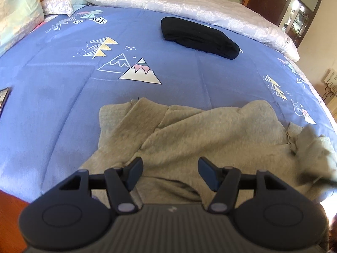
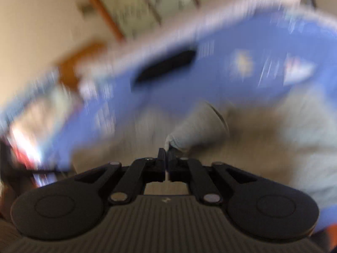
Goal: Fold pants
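We see the grey fleecy pants rumpled on the smooth blue bedspread; our left gripper hovers spread above them; our right gripper pinches a soft fold; a black folded garment lies beyond.

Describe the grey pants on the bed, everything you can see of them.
The grey fleecy sweatpants lie crumpled on the blue patterned bedsheet, near its front edge, not yet folded flat. The fabric looks soft and thick, with overlapping flaps and a ribbed band at the far left corner. The left gripper hovers open over them, its pads apart and holding nothing. In the blurred right wrist view, the right gripper is nearly closed on a corner of the cloth, which rises from its tips.
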